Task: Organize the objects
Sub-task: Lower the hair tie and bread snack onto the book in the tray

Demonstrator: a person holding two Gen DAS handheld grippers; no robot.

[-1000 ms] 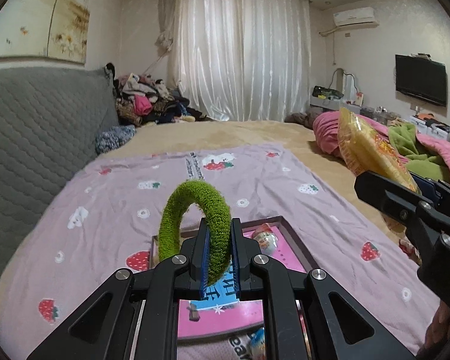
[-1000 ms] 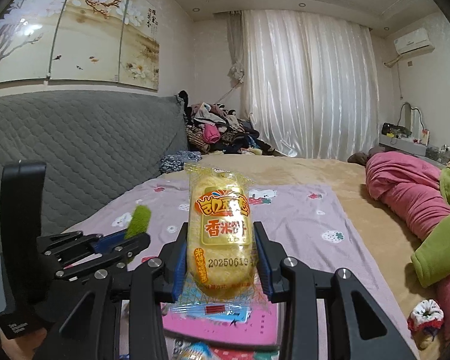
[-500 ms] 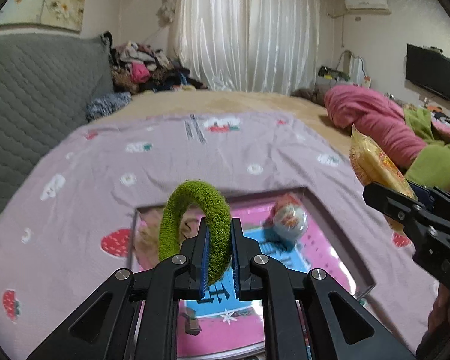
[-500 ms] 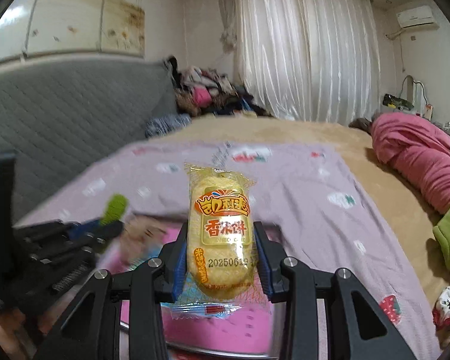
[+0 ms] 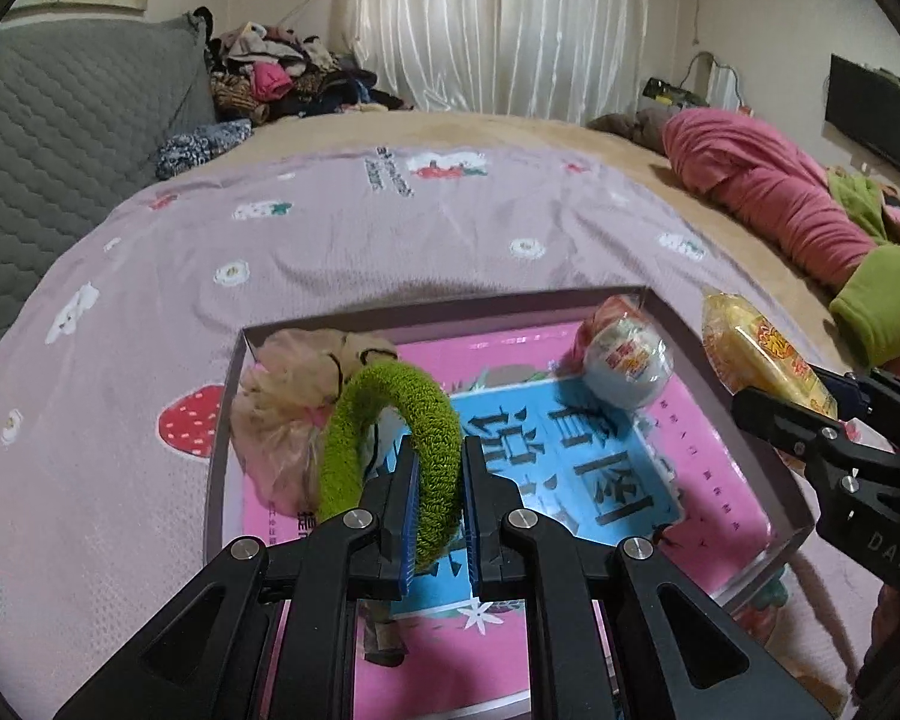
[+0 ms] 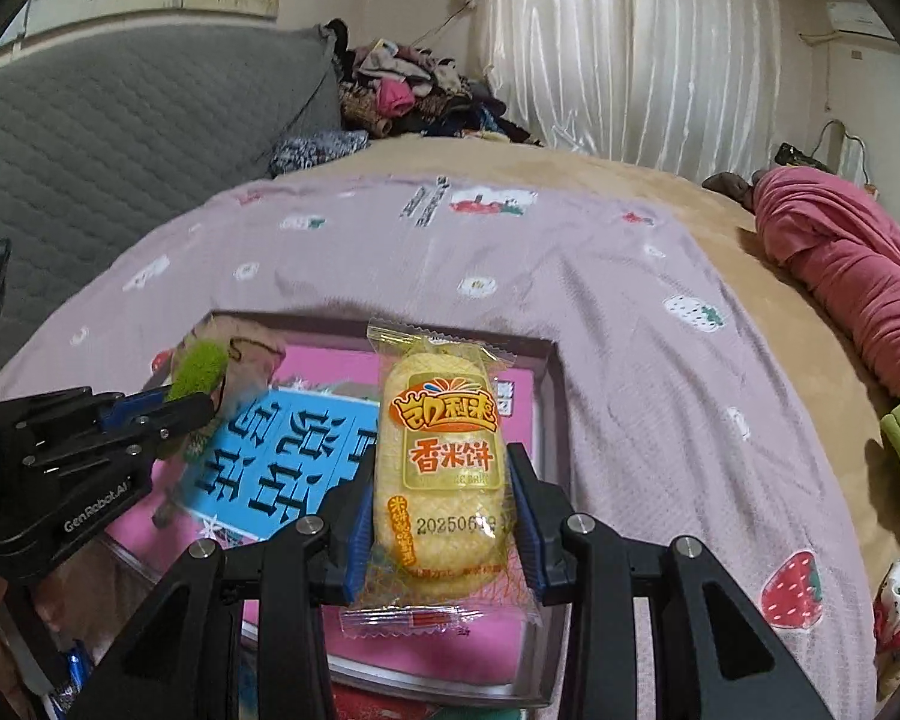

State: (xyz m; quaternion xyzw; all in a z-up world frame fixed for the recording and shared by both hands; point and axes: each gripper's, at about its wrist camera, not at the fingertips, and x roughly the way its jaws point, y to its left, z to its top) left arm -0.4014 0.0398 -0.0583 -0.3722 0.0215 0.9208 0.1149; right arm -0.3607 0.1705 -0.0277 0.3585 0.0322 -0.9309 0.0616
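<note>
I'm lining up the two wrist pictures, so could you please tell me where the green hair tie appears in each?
Left wrist: green hair tie at lower centre, clamped in the left gripper.
Right wrist: at the left edge, a green tuft above that gripper's fingers.
Shared landmark: the pink-lined box, under it in both.

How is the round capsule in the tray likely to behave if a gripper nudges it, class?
The capsule looks ball-shaped and glossy, so it would probably roll across the tray and could slip from a loose pinch. Its crinkled wrapper may slow it slightly. It seems light, judging by its thin plastic look.
</note>
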